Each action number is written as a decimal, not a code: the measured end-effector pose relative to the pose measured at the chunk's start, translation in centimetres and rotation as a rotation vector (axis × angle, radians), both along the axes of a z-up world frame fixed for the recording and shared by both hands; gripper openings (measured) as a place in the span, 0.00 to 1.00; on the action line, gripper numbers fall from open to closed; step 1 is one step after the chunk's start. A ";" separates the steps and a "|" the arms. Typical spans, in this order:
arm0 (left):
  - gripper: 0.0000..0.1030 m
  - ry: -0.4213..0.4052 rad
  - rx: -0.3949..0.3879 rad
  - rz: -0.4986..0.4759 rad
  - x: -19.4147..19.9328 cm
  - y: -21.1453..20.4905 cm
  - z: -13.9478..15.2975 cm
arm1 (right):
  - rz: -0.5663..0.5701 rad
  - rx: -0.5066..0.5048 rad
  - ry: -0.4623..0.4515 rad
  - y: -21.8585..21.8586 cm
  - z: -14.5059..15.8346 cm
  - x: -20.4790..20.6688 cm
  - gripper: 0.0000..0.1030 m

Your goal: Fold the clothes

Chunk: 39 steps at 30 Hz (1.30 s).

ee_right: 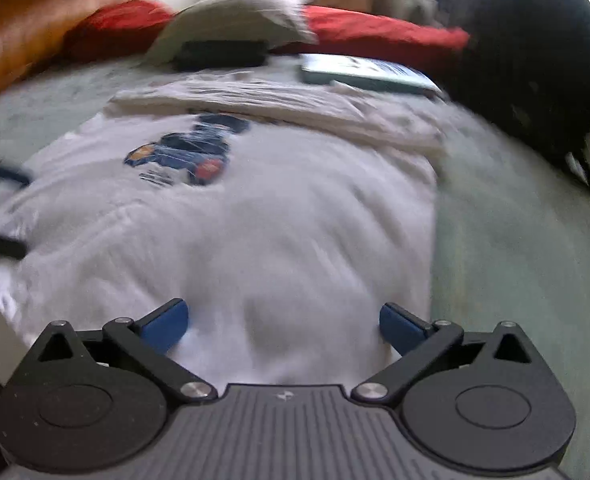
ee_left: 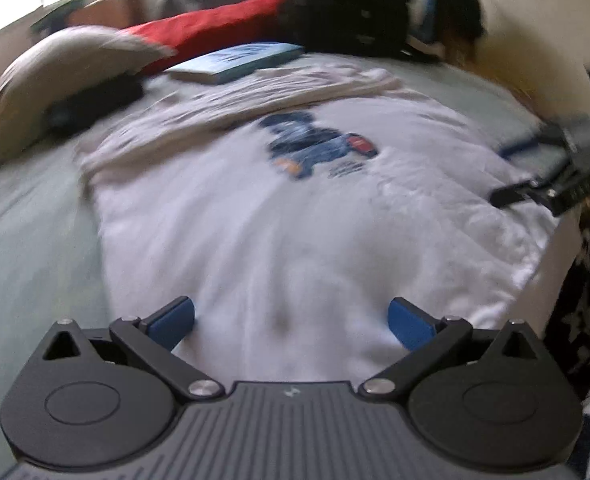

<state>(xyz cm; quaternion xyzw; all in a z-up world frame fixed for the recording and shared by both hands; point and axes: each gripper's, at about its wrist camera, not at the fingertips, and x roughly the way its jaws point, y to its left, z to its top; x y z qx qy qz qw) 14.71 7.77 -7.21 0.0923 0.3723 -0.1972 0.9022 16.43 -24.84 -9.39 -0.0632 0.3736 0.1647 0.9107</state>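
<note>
- Both tongs are seen spread wide with nothing between the blue pads: the left tongs (ee_left: 291,322) and the right tongs (ee_right: 283,326) are each poised over the near part of the garment, and no cloth is pinched by either.
- A white T-shirt (ee_left: 279,220) with a blue printed picture (ee_left: 319,146) is laid on the green bed sheet (ee_left: 27,232), its near edge reaching the near edge of the bed.
- Along its far side a band of cloth (ee_left: 255,94) is already turned over onto the shirt, so one fold is judged to be made.
- The right tongs are also caught at the right border of the left wrist view, beside the shirt's right edge; whether cloth is touched there cannot be told through the blur.
- Beyond the shirt a book (ee_left: 239,62), a pale pillow (ee_left: 67,68), a red cushion (ee_left: 203,30) and a black bag (ee_left: 347,8) are ranged along the far side of the bed.
- The step in hand is judged to be the repositioning between folds, with no grip taken.
- For the next move, an unfolded edge or corner must be found by each pair of tongs, a single layer pinched, and both sides carried over together so that the fold lands straight.
</note>
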 end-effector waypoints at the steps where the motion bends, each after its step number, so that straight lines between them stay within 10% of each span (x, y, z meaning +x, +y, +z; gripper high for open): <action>1: 0.99 -0.006 0.010 0.013 -0.7 0.2 0.0 | -0.019 0.018 -0.008 -0.4 -0.1 -0.7 1.00; 9: 0.99 -0.132 0.048 -0.019 -4.5 -2.0 2.1 | 0.040 0.012 -0.129 1.9 1.9 -3.9 1.00; 29: 0.99 0.092 -0.099 0.188 -3.7 0.4 0.3 | 0.074 0.057 -0.124 2.7 -1.8 -4.7 1.00; 39: 0.99 -0.032 -0.022 0.112 -4.5 -2.1 2.9 | 0.072 0.054 -0.130 2.6 -1.9 -5.0 1.00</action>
